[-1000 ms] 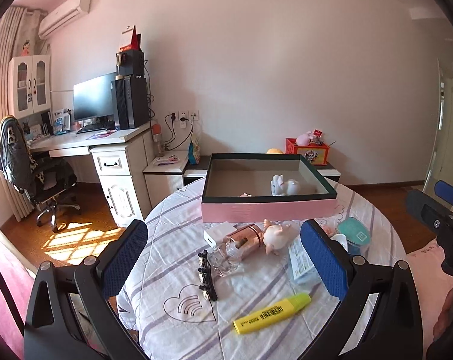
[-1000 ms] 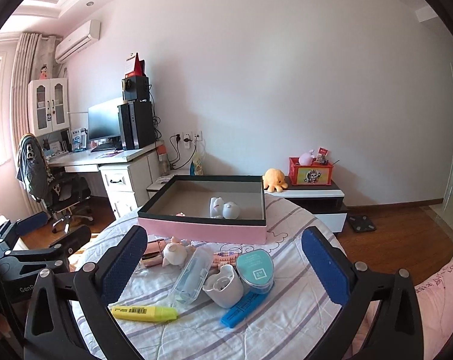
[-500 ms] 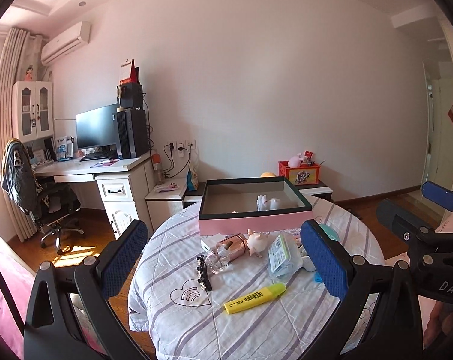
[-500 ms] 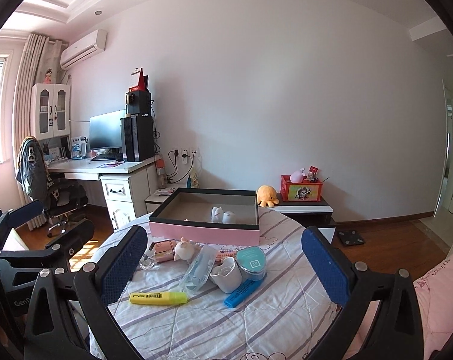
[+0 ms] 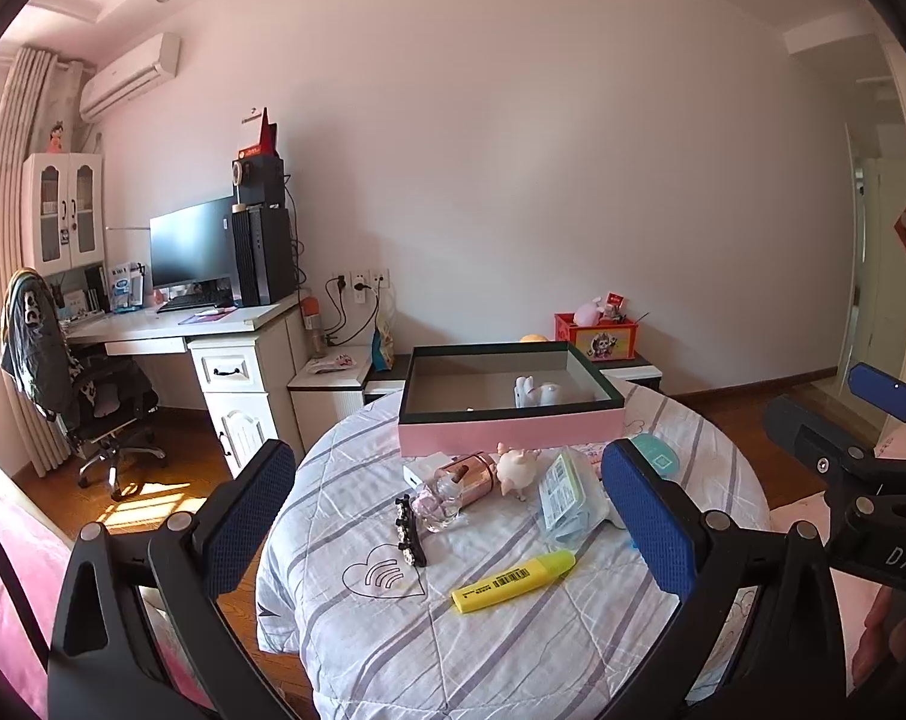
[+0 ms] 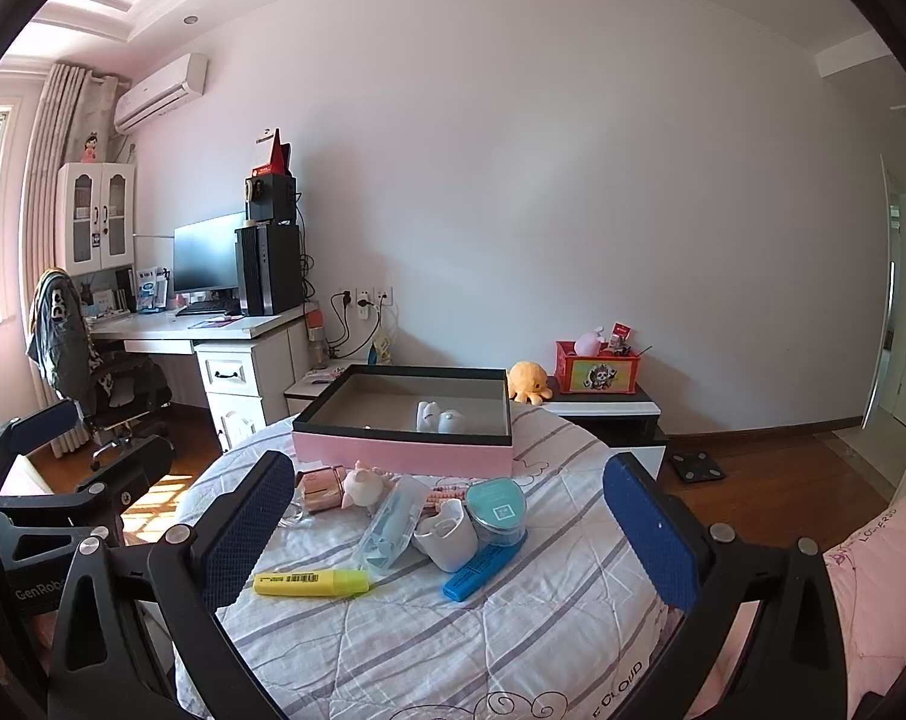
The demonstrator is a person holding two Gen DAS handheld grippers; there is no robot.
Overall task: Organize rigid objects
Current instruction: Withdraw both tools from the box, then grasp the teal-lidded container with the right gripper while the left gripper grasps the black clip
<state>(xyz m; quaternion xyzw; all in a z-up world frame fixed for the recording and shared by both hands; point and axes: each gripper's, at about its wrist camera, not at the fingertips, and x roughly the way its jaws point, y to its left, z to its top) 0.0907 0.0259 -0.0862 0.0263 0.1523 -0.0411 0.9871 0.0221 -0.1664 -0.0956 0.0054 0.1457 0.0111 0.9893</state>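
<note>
A pink box with a dark rim [image 5: 510, 431] [image 6: 402, 453] stands at the far side of the round table [image 5: 363, 630] [image 6: 513, 630] and holds small white figures [image 5: 534, 391] [image 6: 438, 417]. In front lie a yellow highlighter [image 5: 513, 581] [image 6: 312, 582], a blue highlighter [image 6: 480, 564], a pig figure [image 5: 516, 467] [image 6: 360, 485], a rose-gold bottle [image 5: 474, 473], a glass bottle [image 5: 435, 501], a black clip [image 5: 409, 530], a clear packet [image 5: 564, 498] [image 6: 393, 521], a white cup [image 6: 447, 537] and a teal-lidded container [image 6: 498, 507]. My left gripper [image 5: 447, 534] and right gripper [image 6: 447, 534] are open, empty, back from the objects.
A white desk [image 5: 213, 324] with a monitor, computer tower and office chair [image 5: 75, 384] stands at the left. A low cabinet [image 6: 597, 414] behind the table holds an orange plush and a red box. Pink bedding [image 6: 873, 600] lies at the right; wooden floor surrounds the table.
Both grippers have pulled back and risen from the table, so the objects look smaller and farther. Both stay open and empty. No object has moved.
</note>
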